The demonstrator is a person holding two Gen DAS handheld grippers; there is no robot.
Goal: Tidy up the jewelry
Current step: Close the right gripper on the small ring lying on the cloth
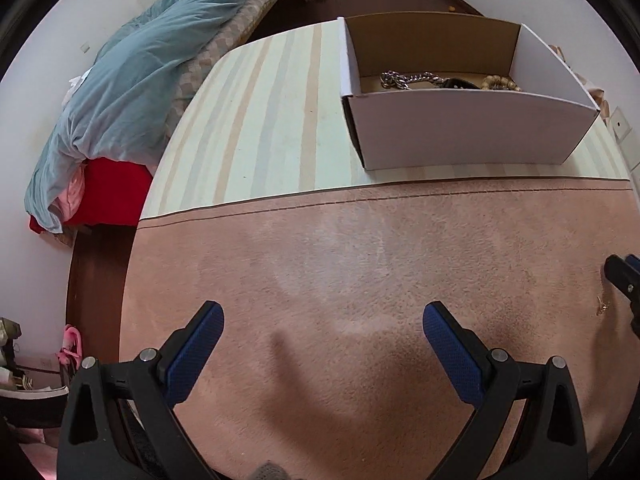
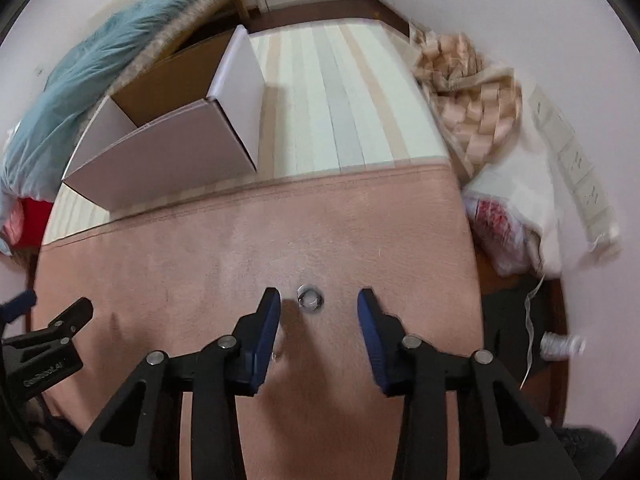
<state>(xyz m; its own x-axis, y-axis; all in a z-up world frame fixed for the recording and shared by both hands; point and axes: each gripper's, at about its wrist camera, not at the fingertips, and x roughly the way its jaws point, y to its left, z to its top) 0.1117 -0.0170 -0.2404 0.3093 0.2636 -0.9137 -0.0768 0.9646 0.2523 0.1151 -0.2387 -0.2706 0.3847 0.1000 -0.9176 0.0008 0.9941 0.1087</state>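
Gripper: jaws wide, nothing between
Mat: pink, under fingers
Box: ahead, right of fingers, holds chain, beads

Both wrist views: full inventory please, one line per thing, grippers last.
ring: 1, silver, on the pink mat between the right gripper's fingertips, not touched
small gold piece: 1, on the pink mat at the right edge of the left view; too small to tell what it is
box: 1, white outside, brown inside, open, on the striped cloth
chain: 1, silver, inside the box
beads: 1 strand, tan, inside the box, right of the chain
dark item: 1, black, in the box between chain and beads; unclear
pink mat: 1, near half of the table
striped cloth: 1, pale green and beige, far half
blanket: 1, teal, heaped left of the table
left gripper: black, blue pads, open over bare mat
right gripper: black, blue pads, open around the ring
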